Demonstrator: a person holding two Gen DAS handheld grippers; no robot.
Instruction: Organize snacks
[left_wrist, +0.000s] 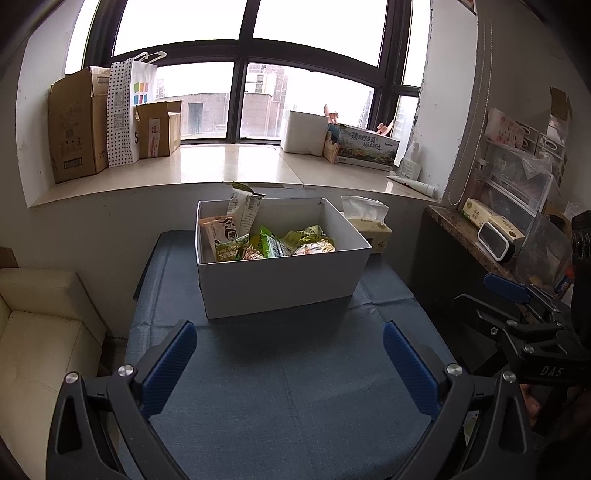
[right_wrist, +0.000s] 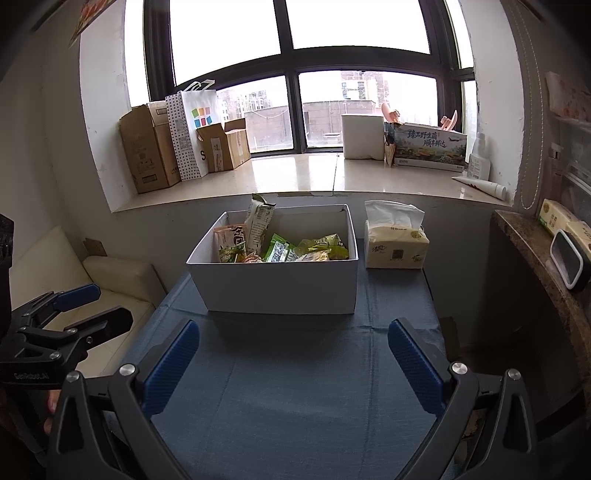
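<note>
A white open box stands on the blue-clothed table. It holds several snack packets, mostly green and orange, with one tall pale packet standing upright at the back left. My left gripper is open and empty, held above the table in front of the box. My right gripper is open and empty too, beside it to the right. Each gripper shows at the edge of the other's view, the right one and the left one.
A tissue pack sits right of the box. A cream sofa is on the left, a cluttered stone shelf on the right. The windowsill behind carries cardboard boxes and a bag.
</note>
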